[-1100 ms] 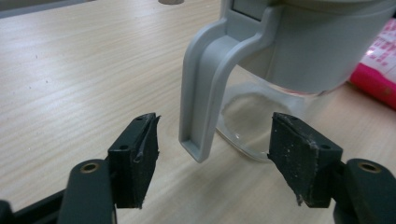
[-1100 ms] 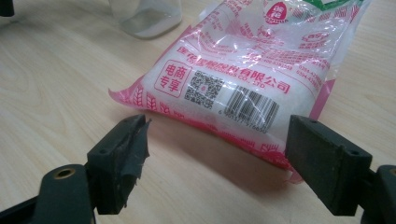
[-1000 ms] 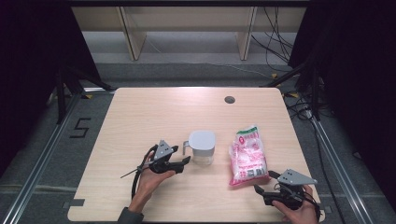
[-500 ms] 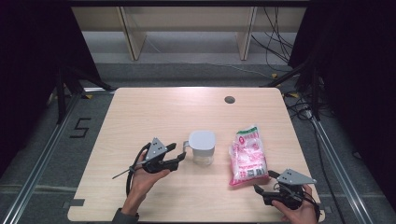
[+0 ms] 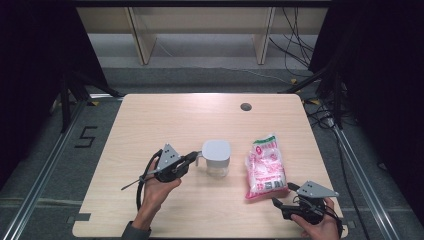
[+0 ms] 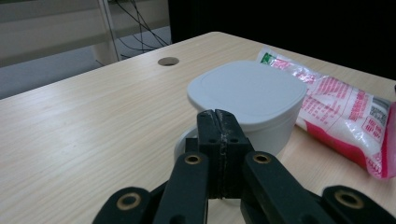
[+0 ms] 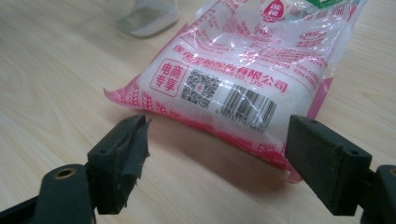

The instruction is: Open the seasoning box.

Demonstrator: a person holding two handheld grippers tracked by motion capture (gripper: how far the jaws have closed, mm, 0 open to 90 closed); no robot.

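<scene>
And there was the table (image 5: 150,125), one pale wooden top, everything gathered on its near half. The biggest item on it was the pink bag (image 5: 265,167) of white grains, just one, lying flat at 3 o'clock from the container. The container (image 5: 216,157) came next, a single white tub with its one lid on, standing upright near the table's middle, close to the bag but apart from it.

There were two grippers in play. The right gripper (image 5: 283,196) sat at 5 o'clock from the bag, jaws spread wide on either side of the bag's near end, gripping nothing and touching nothing. The left gripper (image 5: 192,159) came in from 9 o'clock of the container. Its jaws had just been closing and now stood pressed together at the one handle (image 6: 183,141). Whether that thin loop was truly pinched between the pads, I could not tell.

By my reading, the step in hand was taking the container by its handle. To do it well, the grip would need to sit squarely on the loop, and any lift should go straight up and slowly so the tub stays level and the lid stays on.

Smallest of all was one cable hole (image 5: 245,106), at 1 o'clock from the container.
</scene>
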